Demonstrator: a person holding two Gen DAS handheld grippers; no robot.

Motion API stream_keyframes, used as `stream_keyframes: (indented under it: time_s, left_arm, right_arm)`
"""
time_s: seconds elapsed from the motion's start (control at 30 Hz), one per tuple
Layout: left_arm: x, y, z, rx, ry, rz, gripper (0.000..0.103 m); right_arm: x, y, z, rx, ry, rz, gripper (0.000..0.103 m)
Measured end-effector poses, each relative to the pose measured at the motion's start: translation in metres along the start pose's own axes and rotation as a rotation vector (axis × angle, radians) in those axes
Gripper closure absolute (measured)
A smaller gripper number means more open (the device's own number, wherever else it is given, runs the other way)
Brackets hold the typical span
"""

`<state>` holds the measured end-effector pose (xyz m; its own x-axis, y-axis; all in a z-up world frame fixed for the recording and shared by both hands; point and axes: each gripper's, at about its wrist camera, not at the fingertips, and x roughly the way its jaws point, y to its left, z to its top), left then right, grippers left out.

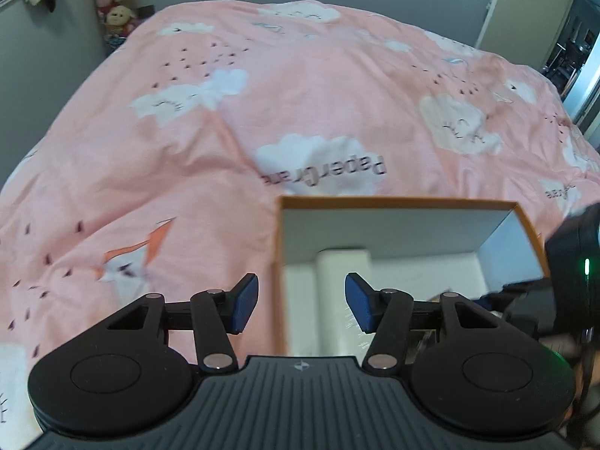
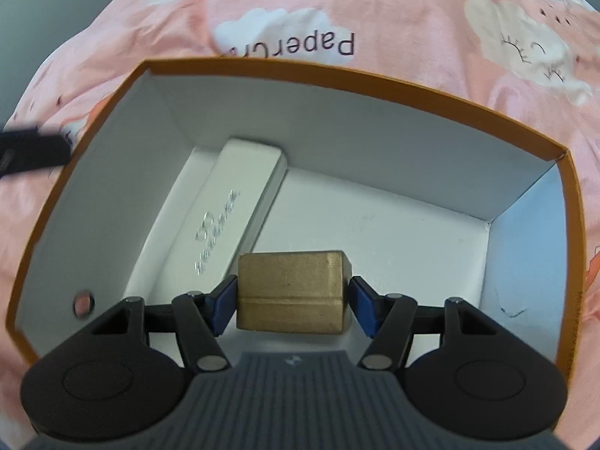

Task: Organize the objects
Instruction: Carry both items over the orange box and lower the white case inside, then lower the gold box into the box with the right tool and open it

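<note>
An open cardboard box with an orange rim (image 2: 337, 71) and white inside sits on the bed. A long white case (image 2: 232, 217) lies on its floor at the left. My right gripper (image 2: 292, 300) is above the box's near side, shut on a small gold-brown box (image 2: 292, 285), with a blue pad against each end. In the left wrist view my left gripper (image 1: 302, 302) stands open and empty over the box's left wall (image 1: 281, 262). The white case (image 1: 343, 262) shows beyond its fingers.
A pink duvet with cloud prints (image 1: 262, 112) covers the bed all around the box. Plush toys (image 1: 112, 0) are stacked in the far left corner. A door (image 1: 525, 7) stands open at the far right. The right tool's black housing (image 1: 573, 258) crowds the box's right side.
</note>
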<state>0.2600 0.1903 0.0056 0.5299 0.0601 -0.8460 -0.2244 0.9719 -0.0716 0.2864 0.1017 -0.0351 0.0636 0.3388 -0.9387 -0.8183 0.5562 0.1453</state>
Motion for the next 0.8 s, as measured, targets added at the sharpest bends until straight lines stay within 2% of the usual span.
stream_keyframes:
  time_s: [0.27, 0.37, 0.5, 0.57, 0.7, 0.8]
  left_arm:
    - [-0.003, 0.023, -0.027, -0.015, 0.001, -0.039, 0.040]
    - [0.000, 0.026, -0.034, -0.022, 0.007, -0.051, 0.039]
    - [0.001, 0.030, -0.038, -0.039, 0.007, -0.068, 0.039]
    - [-0.001, 0.031, -0.041, -0.043, 0.001, -0.075, 0.040]
    - [-0.005, 0.033, -0.049, -0.060, -0.005, -0.096, 0.040]
    - [-0.006, 0.033, -0.056, -0.080, -0.003, -0.110, 0.040]
  right_arm:
    - [0.010, 0.014, 0.008, 0.079, 0.024, 0.073, 0.038]
    - [0.015, 0.015, 0.009, 0.106, 0.043, 0.128, 0.038]
    - [0.015, 0.017, 0.009, 0.123, 0.050, 0.153, 0.038]
    - [0.008, 0.012, 0.005, 0.160, 0.060, 0.178, 0.038]
    - [-0.023, 0.017, -0.008, 0.136, 0.036, 0.232, 0.038]
    - [-0.035, 0.019, -0.017, 0.159, 0.069, 0.285, 0.038]
